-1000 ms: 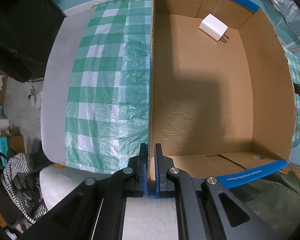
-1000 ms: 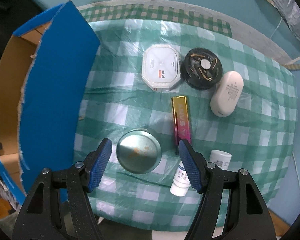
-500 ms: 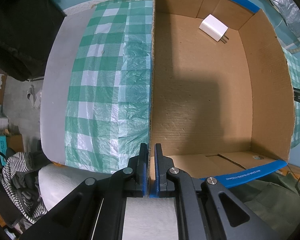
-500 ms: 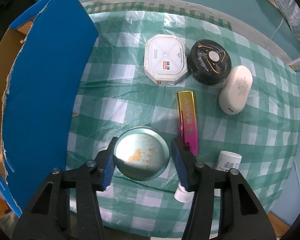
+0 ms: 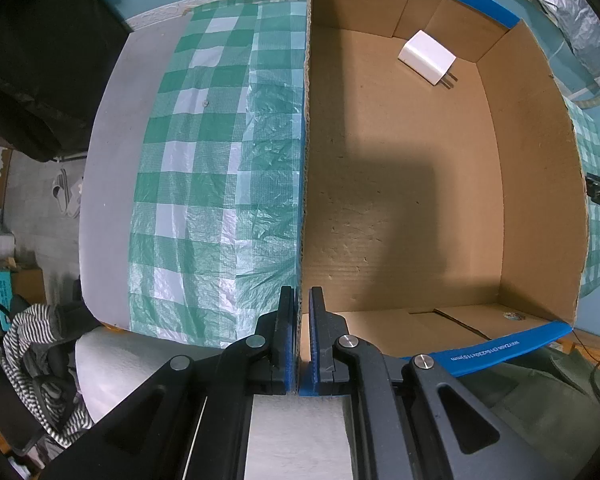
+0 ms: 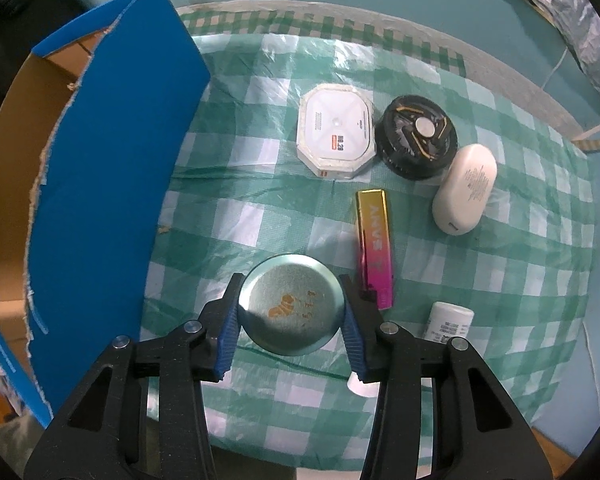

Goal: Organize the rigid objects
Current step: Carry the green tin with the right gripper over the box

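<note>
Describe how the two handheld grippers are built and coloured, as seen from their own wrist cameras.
Both look alike. The left gripper and right gripper have matte black angular frames with triangular cut-outs and round silver pivot bolts. Each carries two flat fingers faced with blue ribbed pads. No cables, sleeves or hands show on either, and neither body bears legible markings.

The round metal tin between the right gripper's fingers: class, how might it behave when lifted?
The round metal tin looks stiff, so it likely won't deform. Its smooth curved rim could slip between the right gripper pads. Set on edge, it would probably roll.
</note>
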`<state>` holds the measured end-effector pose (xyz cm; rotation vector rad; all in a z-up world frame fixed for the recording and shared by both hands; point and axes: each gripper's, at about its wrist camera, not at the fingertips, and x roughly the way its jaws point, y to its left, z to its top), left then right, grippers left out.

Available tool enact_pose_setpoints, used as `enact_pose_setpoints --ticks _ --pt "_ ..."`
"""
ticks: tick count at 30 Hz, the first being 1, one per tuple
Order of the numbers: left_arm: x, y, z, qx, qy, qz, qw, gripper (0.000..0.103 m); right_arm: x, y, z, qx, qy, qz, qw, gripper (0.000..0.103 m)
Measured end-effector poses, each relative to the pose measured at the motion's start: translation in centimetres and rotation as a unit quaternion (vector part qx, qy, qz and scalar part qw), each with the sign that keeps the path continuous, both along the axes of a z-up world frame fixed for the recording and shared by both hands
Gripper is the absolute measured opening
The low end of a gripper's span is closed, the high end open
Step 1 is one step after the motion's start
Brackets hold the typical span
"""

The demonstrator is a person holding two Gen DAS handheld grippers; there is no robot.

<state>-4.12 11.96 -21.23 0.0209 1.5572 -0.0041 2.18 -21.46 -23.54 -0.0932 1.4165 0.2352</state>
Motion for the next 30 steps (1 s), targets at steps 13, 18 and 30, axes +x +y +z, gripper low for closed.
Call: enact_pose_setpoints --ticks 13,18,30 --pt "0.0 -0.1 0.0 0.0 0.001 0.0 1.0 0.007 1.3 0.6 4.3 0.003 -0.019 0.016 1.0 0.045" --pt "0.1 -0.2 0.1 0.0 0.0 -0.001 1.0 0.007 2.0 1.0 5.8 0.005 -0.029 0.026 0.999 0.045" --pt "0.4 -0.1 0.1 -0.001 0.0 0.002 1.0 0.007 3.9 2.6 9.3 0.015 -0.046 0.053 0.997 0.045"
